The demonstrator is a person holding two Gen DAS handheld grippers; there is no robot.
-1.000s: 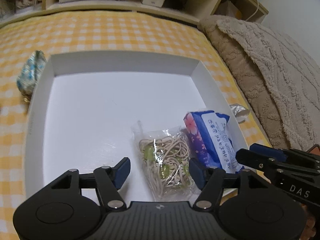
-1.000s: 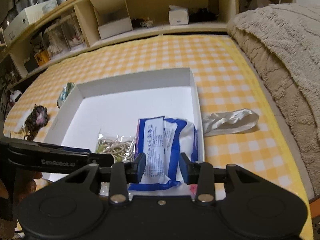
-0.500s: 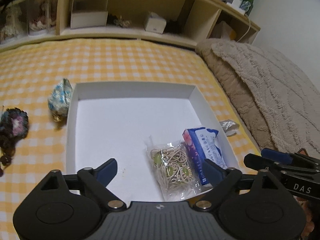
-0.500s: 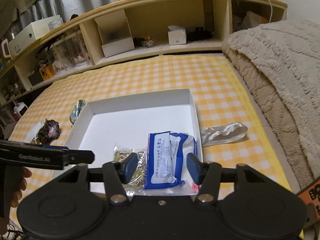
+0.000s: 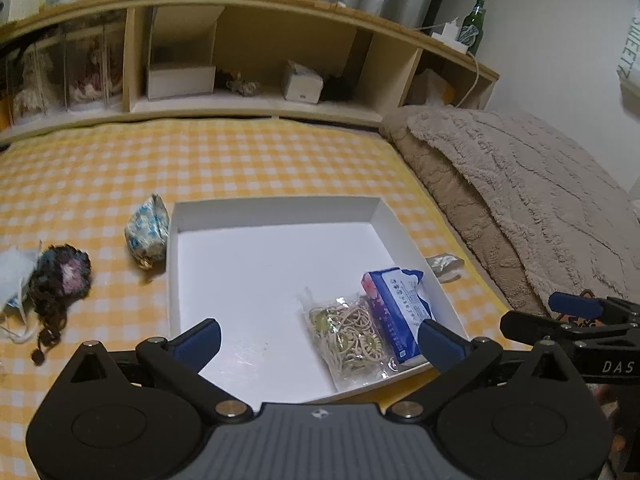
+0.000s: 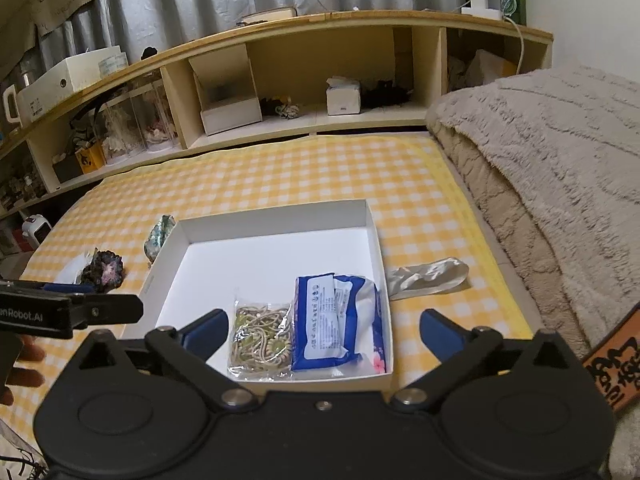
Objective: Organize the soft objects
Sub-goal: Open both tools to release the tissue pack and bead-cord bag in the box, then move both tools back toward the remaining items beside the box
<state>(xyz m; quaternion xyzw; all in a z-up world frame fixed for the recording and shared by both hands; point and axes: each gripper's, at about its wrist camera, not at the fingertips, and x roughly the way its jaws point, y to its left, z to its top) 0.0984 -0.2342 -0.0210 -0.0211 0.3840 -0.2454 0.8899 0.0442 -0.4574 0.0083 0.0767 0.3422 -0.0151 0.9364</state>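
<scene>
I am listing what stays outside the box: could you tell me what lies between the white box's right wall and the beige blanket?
A crumpled silvery wrapper on the checked cover, beside the white box, short of the beige blanket; clearest in the right wrist view.

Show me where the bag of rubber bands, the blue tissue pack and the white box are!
bag of rubber bands [image 6: 260, 336], right wrist view, middle.
blue tissue pack [image 6: 326, 320], right wrist view, label.
white box [image 5: 276, 208], left wrist view, far wall.

Home bedroom: checked bed cover [image 5: 280, 160], blanket [image 5: 520, 200], headboard shelf [image 6: 320, 64].
</scene>
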